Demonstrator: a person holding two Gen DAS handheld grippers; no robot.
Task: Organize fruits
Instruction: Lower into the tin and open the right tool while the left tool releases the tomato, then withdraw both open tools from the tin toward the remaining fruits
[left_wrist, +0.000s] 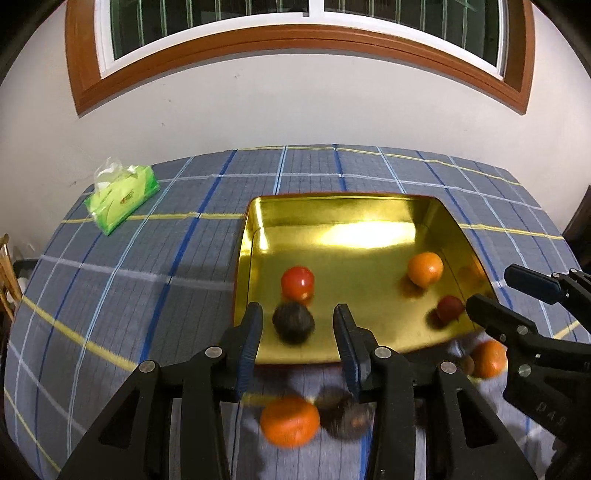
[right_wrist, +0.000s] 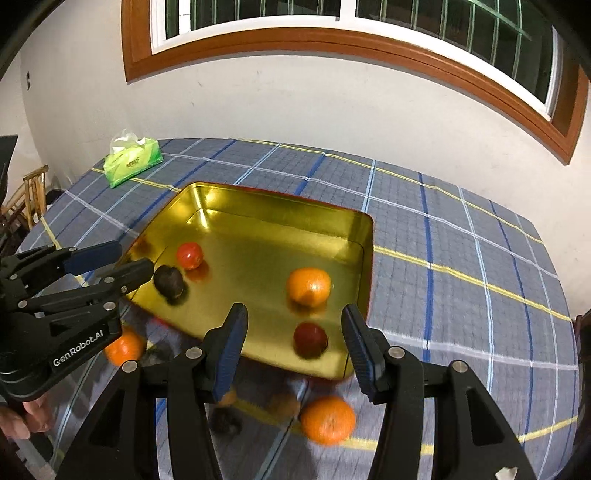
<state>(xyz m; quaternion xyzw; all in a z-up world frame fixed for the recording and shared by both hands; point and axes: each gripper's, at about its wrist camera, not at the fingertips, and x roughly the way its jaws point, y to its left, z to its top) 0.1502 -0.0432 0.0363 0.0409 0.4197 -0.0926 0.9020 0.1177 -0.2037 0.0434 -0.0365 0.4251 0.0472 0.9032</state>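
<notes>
A: Status on the fruit sort?

B: Roughly half done, by the look; four pcs inside the gold tray (left_wrist: 343, 199): red fruit (left_wrist: 297, 282) and black fruit (left_wrist: 293, 321) near its left wall; orange (left_wrist: 424, 268) and dark-red fruit (left_wrist: 450, 309) toward the right wall.

A: Left outside?

B: At least four on the checked cloth (left_wrist: 147, 277), just off the tray's near edge: loose orange (left_wrist: 290, 421) w/ dark loose fruit (left_wrist: 345, 411) just beside it; second loose orange (left_wrist: 487, 358) further right, small brown fruit (left_wrist: 467, 363) next to it; all blurred, so exact kinds hard to call.

A: Tongs?

B: L tongs (left_wrist: 298, 314) parted fairly narrow, nothing between the pads; poised over the tray's near-left corner, black fruit showing through the gap but lying on the tray floor. R tongs (right_wrist: 295, 314) parted wider, likewise empty; dark-red fruit framed below.

A: Elsewhere?

B: Tissue pack (left_wrist: 122, 199) at far left of the cloth, well apart; no fruit near it.

A: Remaining?

B: Probably lifting the loose pcs one by one into the tray; round, so apt to roll if nudged.
</notes>
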